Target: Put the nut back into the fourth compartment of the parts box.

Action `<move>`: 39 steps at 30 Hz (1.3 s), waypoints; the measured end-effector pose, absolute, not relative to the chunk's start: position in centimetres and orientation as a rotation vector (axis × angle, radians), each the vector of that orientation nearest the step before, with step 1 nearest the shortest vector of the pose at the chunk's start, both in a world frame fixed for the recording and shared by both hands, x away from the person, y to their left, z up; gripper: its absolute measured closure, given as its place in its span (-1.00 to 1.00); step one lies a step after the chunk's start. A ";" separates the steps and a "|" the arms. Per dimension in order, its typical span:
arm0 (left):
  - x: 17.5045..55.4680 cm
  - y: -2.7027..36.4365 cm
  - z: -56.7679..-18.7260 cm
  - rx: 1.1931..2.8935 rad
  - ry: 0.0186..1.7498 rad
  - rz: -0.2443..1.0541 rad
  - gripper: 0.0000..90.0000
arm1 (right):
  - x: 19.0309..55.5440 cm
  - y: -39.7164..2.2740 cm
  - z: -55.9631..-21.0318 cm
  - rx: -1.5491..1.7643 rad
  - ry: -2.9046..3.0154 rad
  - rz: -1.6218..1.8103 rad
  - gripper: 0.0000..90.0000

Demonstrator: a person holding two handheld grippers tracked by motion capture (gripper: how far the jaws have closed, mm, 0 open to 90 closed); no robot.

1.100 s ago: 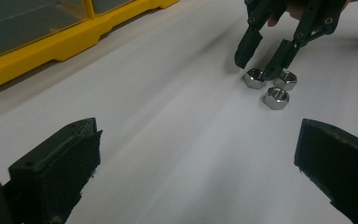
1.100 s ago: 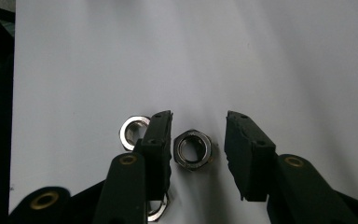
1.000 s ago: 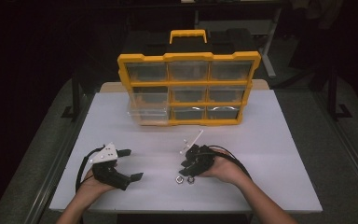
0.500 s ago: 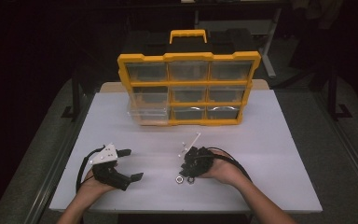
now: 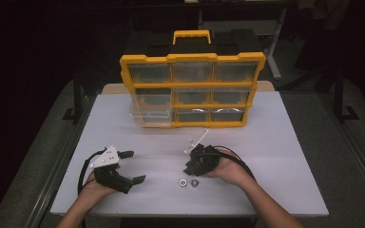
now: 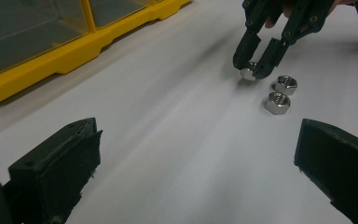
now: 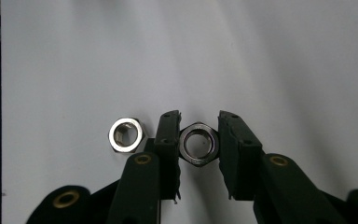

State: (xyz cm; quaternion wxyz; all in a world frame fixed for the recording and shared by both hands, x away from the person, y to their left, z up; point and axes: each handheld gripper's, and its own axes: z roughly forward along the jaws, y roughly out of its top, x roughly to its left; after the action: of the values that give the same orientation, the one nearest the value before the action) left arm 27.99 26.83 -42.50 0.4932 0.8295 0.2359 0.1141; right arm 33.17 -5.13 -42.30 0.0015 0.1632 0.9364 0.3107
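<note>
Right gripper view — right gripper [image 7: 199, 135] clamps nut [image 7: 198, 144] | second nut [image 7: 126, 135] just beside

A yellow-framed organiser [image 5: 192, 90] is seen standing upright at the far side of the white bench [image 5: 285, 156]. Clear drawers are set in three rows across its front, and a yellow carry handle [image 5: 191, 35] is fitted on its black top. One drawer [image 5: 148, 113] at the lower left is pulled part-way out. A metal frame [image 5: 77, 95] is seen beside the bench, and the dark floor [image 5: 356, 156] around it.
</note>
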 end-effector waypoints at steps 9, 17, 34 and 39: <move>27.8 26.7 -42.4 2.010 0.571 0.272 -0.99 | 33.6 -5.5 -41.0 0.560 2.921 1.004 0.53; 27.6 26.5 -42.5 2.003 0.578 0.264 -0.99 | 34.2 -5.6 -40.0 0.583 2.914 1.022 0.53; 27.7 26.6 -42.5 2.002 0.575 0.265 -0.99 | 35.2 -5.5 -37.0 0.631 2.888 1.048 0.53; 27.7 26.7 -42.4 2.002 0.579 0.262 -0.99 | 35.5 -5.5 -36.0 0.607 2.866 1.048 0.53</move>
State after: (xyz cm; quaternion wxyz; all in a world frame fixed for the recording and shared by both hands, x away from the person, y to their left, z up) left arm 27.68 26.66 -42.41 0.4975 0.8268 0.2391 0.1084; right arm 35.53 -5.52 -36.05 0.0150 0.1950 0.9210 0.3369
